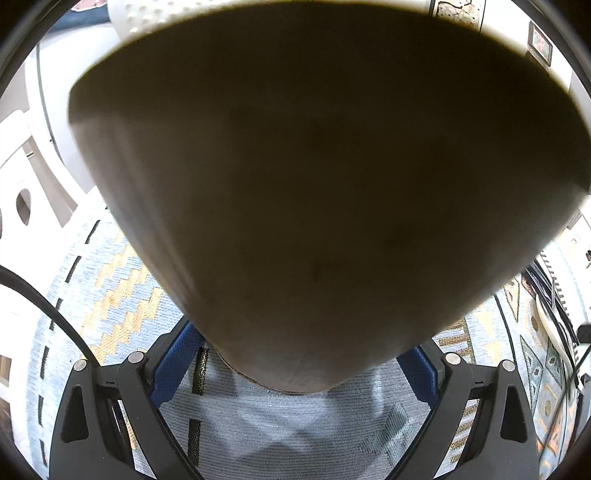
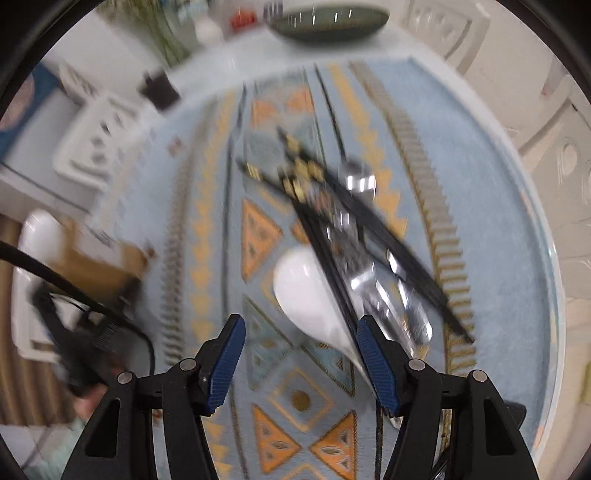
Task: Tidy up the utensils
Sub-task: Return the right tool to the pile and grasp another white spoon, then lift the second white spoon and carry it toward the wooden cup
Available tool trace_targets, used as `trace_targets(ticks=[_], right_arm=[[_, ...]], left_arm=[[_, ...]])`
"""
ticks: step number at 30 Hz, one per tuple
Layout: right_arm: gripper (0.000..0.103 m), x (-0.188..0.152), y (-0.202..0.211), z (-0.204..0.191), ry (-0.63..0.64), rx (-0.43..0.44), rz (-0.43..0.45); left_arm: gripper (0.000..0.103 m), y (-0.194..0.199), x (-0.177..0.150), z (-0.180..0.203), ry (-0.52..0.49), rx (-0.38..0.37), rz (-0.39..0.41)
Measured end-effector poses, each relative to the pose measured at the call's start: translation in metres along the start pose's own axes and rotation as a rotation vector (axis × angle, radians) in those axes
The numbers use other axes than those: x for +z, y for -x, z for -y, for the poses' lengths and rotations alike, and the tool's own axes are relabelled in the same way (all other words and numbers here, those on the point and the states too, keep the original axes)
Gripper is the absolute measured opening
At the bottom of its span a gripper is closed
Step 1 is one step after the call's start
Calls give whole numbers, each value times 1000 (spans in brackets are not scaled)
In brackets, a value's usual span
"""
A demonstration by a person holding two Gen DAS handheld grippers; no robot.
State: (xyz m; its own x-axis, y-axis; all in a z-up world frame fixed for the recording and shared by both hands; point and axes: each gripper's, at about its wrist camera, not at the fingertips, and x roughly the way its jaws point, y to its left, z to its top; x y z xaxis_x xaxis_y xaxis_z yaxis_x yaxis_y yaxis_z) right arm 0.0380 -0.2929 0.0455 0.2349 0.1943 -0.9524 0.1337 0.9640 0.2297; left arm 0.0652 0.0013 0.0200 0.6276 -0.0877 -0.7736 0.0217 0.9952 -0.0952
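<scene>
The right hand-held gripper [image 2: 301, 363], jaws half open and empty, hangs over the white spoon [image 2: 306, 295]; its handle runs near-right under the right finger; the left hand-held gripper [image 1: 295, 365] clamps a tan holder [image 1: 314, 184].

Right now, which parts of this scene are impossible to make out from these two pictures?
- Left wrist view: a large beige container held in the left tool fills the frame, hiding most of the patterned cloth; its contents cannot be seen.
- Right wrist view: blur smears the utensil pile beside the white spoon, so pieces cannot be counted.
- The dark dish is cut off.
</scene>
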Motion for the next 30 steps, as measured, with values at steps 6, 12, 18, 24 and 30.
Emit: trace_targets(ticks=[6, 12, 18, 24, 30], right_arm=[[62, -3, -23, -13, 59, -99, -33], [42, -4, -42, -32, 159, -311, 2], [28, 5, -38, -18, 79, -269, 39], [12, 13, -7, 36, -173, 81, 75], [4, 8, -8, 68, -364, 307, 42]], left_arm=[[97, 0, 1, 1, -1, 1, -2], [97, 0, 1, 2, -1, 2, -2], [97, 0, 1, 2, -1, 1, -2], [97, -4, 1, 2, 1, 0, -3], [97, -4, 1, 2, 1, 0, -4]])
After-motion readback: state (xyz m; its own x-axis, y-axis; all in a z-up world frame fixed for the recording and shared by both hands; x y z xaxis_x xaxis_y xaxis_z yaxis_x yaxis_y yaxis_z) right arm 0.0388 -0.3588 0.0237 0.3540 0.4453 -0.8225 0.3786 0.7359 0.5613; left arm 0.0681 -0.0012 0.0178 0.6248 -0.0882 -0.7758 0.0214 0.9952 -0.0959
